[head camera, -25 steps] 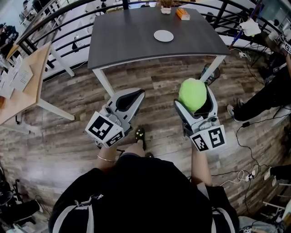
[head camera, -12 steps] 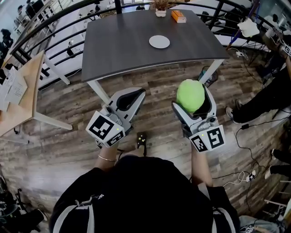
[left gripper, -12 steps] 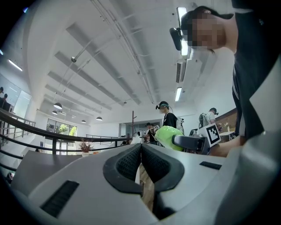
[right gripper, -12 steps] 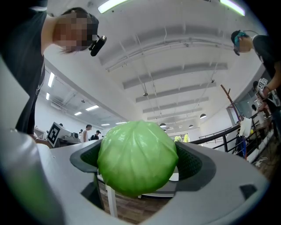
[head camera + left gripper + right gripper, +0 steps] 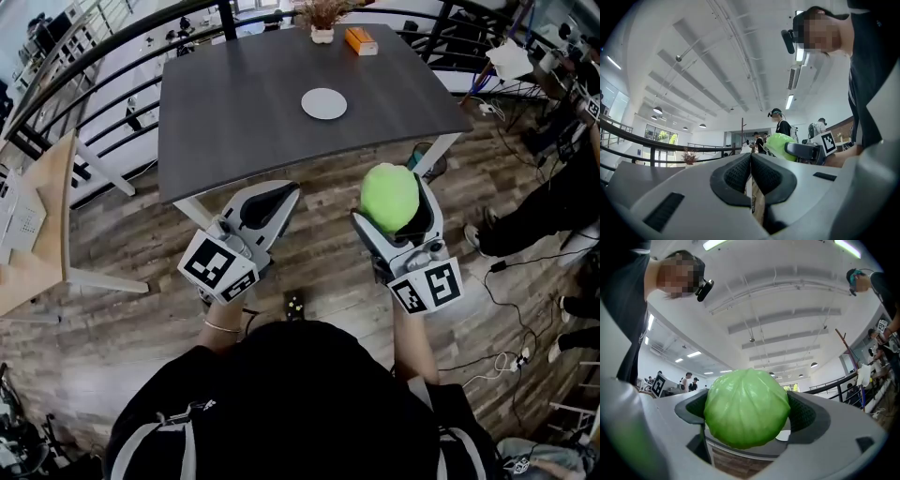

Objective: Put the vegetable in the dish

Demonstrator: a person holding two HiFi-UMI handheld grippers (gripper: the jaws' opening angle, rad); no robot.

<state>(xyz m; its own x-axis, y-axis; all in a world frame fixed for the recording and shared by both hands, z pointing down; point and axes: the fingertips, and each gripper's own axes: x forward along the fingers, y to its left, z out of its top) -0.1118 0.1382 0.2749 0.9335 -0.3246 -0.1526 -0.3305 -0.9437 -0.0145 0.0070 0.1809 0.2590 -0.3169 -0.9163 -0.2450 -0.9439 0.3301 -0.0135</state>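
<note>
While the right gripper [image 5: 397,191] clamps its two jaws on either side of the round green vegetable [image 5: 746,414], the left gripper [image 5: 278,195], at its 9 o'clock, has its jaws pressed together with nothing between them. Both are held over the wooden floor [image 5: 122,319], close to the near edge of the dark table [image 5: 234,103]. The white dish [image 5: 323,103] sits on the tabletop, well apart from the vegetable and at about 11 o'clock from it. At the table's far edge stand a small potted plant [image 5: 322,19], at 12 o'clock from the dish, and an orange box [image 5: 361,40], at 1 o'clock.
</note>
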